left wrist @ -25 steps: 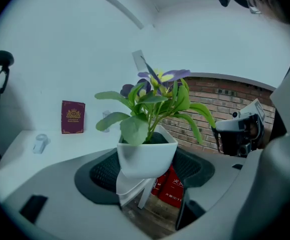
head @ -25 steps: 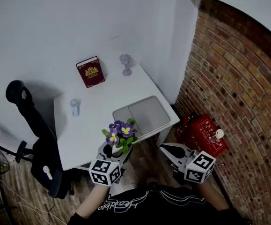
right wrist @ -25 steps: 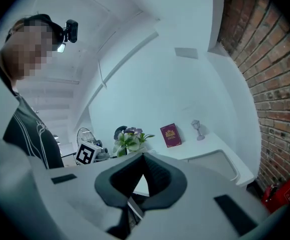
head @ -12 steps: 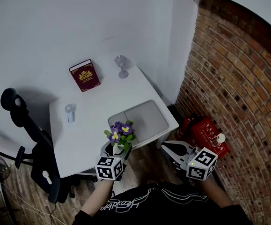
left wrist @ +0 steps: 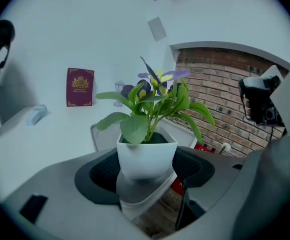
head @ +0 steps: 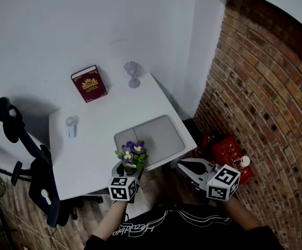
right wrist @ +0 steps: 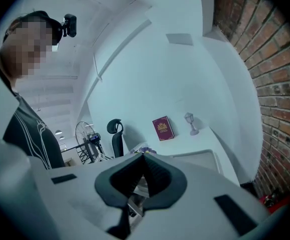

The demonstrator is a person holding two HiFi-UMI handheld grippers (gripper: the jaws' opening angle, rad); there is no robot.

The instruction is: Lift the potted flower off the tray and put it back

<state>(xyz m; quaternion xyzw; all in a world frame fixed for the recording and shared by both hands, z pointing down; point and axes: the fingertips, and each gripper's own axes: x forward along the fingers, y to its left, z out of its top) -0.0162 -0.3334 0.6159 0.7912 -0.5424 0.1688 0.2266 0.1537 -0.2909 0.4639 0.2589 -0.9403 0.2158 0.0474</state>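
Left gripper (left wrist: pixel 146 174), jaws spread wide and clamped on opposite sides of the potted flower (head: pixel 132 153), carries it upright in the air at the near edge of the counter (head: pixel 96 139); the tray (head: pixel 158 134) lies just ahead and slightly right, so this hand is judged to make the placement. Pot: white, smooth, square with rounded corners, tapering downward; soft green leaves, purple-and-yellow blooms. Tray: grey, shallow, matt, rectangular. Right gripper (right wrist: pixel 141 170), jaws pressed together on nothing, hangs to the right
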